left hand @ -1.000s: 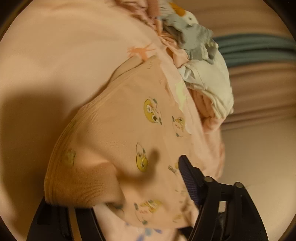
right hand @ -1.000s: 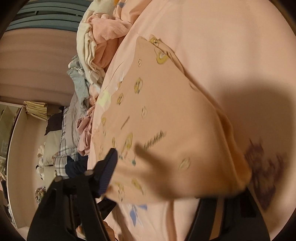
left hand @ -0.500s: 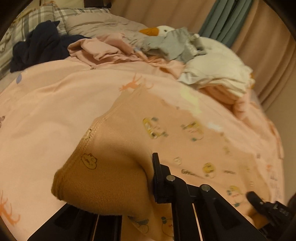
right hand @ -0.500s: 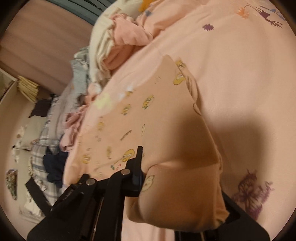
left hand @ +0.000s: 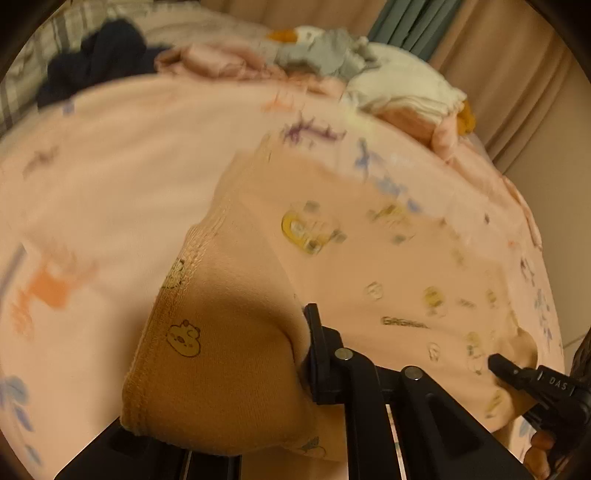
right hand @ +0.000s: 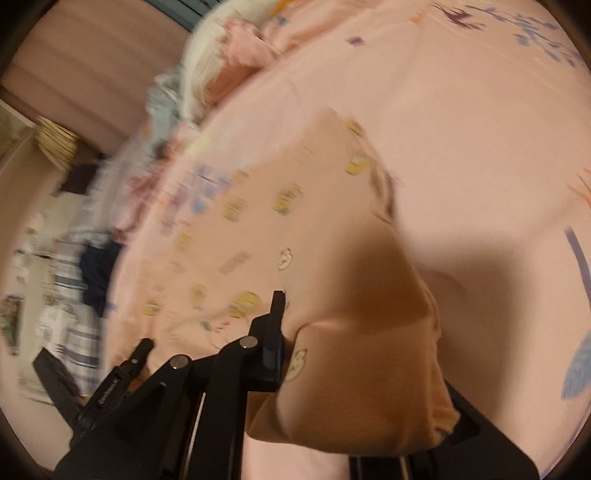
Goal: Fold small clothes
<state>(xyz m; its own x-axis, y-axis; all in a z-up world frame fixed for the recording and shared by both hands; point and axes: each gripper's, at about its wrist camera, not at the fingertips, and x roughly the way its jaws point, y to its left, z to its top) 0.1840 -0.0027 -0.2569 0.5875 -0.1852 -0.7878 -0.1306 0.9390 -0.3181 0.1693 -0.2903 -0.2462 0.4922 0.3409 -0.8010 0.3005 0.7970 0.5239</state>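
A peach garment (left hand: 369, 258) printed with small yellow cartoon figures lies spread on the pink bedsheet (left hand: 110, 166). My left gripper (left hand: 266, 354) pinches one corner by its ribbed hem, and the cloth drapes over the left finger; its jaws are opening slightly with the fabric still between them. In the right wrist view the same garment (right hand: 258, 229) is pinched at its other corner by my right gripper (right hand: 332, 332), whose jaws are also easing open on the cloth. The right gripper (left hand: 495, 360) shows at the left view's lower right, and the left gripper (right hand: 142, 347) at the right view's lower left.
A heap of white, pink and grey clothes (left hand: 399, 92) lies at the far side of the bed, with a dark navy garment (left hand: 92, 62) to its left on a plaid cover. Curtains (left hand: 406, 22) hang behind. A fingertip (left hand: 539, 443) shows beside the right gripper.
Both grippers closed on the garment's hem corners, then rolled and moved across the bed, dragging the garment with them. The far clothes heap has shifted in view.
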